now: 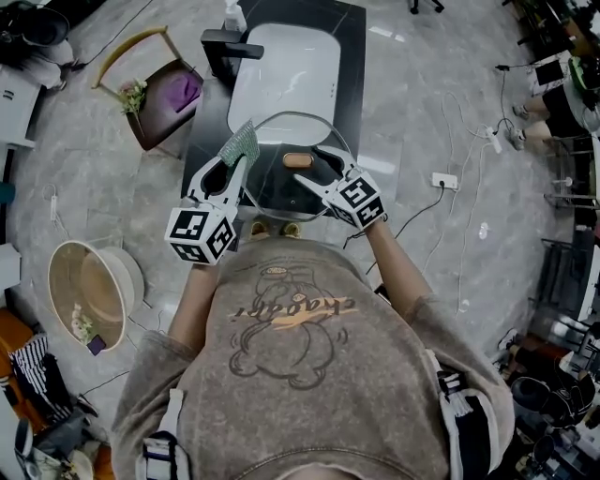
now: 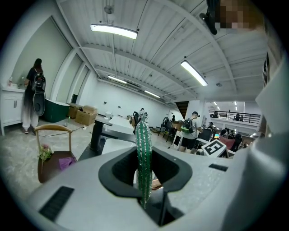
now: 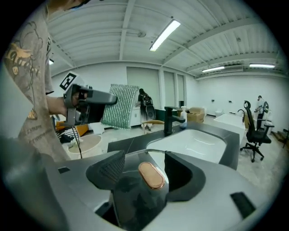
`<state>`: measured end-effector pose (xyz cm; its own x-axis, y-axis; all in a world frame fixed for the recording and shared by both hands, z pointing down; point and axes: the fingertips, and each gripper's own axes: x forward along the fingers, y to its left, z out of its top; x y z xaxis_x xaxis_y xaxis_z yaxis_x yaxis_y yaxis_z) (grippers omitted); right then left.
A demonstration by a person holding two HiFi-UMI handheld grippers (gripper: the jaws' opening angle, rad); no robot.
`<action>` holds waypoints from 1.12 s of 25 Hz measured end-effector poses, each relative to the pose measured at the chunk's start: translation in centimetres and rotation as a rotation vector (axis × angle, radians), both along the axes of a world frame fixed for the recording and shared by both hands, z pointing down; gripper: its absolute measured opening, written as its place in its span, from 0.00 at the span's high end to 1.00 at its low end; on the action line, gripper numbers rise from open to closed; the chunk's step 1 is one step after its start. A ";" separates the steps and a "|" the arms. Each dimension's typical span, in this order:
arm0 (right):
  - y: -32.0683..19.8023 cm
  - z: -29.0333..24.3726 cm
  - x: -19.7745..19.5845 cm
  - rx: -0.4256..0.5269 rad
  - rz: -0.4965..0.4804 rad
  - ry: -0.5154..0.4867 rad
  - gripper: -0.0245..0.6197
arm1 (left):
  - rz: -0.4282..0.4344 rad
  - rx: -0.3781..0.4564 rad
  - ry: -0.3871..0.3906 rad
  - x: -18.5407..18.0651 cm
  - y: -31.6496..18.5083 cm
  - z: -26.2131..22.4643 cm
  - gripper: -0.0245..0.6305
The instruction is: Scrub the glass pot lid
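Observation:
The glass pot lid [image 1: 281, 136] lies low over the dark counter, its copper knob [image 1: 298, 160] facing up. My right gripper [image 1: 317, 176] reaches in from the lower right and stands open. In the right gripper view the knob [image 3: 151, 175] sits between the wide-apart jaws of my right gripper [image 3: 145, 169], touching neither pad, with the lid's glass [image 3: 135, 200] running under them. My left gripper [image 1: 234, 167] is at the lid's left rim, shut on a green scrubbing cloth [image 1: 245, 142]. That cloth [image 2: 143, 153] stands edge-on between the jaws of my left gripper [image 2: 145, 182].
Beyond the lid are a white sink basin [image 1: 286, 66], a black faucet [image 1: 230, 42] and a soap bottle [image 1: 234, 14]. A wooden chair [image 1: 164, 89] stands to the left. On the floor are a round tub [image 1: 89, 286] and a power strip [image 1: 443, 180].

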<state>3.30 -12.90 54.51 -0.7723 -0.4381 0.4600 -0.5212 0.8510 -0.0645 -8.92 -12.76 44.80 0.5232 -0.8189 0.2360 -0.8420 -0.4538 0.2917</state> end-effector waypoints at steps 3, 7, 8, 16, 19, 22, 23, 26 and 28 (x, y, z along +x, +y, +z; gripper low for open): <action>-0.6 2.7 -0.9 -0.019 -0.079 0.081 0.53 | -0.008 -0.017 0.001 -0.4 -0.1 0.6 0.83; -1.6 4.4 -1.9 -0.029 -0.142 0.138 0.53 | -0.029 -0.034 0.003 -1.1 -0.1 1.2 0.83; -1.8 4.9 -2.1 -0.031 -0.160 0.155 0.53 | -0.034 -0.038 0.003 -1.3 -0.2 1.4 0.83; -1.7 9.0 -3.0 -0.086 -0.285 0.284 0.56 | -0.056 -0.044 -0.010 -2.5 -0.4 1.9 0.83; -1.6 9.6 -2.9 -0.101 -0.308 0.326 0.61 | -0.071 -0.044 -0.010 -2.8 -0.6 2.0 0.83; -1.5 9.7 -2.9 -0.091 -0.316 0.325 0.61 | -0.078 -0.036 -0.008 -3.0 -0.7 1.9 0.83; -1.5 9.7 -2.9 -0.083 -0.318 0.321 0.61 | -0.077 -0.035 -0.009 -3.0 -0.7 1.9 0.83; -1.5 9.8 -3.0 -0.062 -0.325 0.315 0.61 | -0.077 -0.042 -0.008 -3.1 -1.0 2.2 0.83; -1.6 9.8 -3.1 -0.059 -0.340 0.307 0.62 | -0.078 -0.046 -0.006 -3.1 -1.2 2.3 0.83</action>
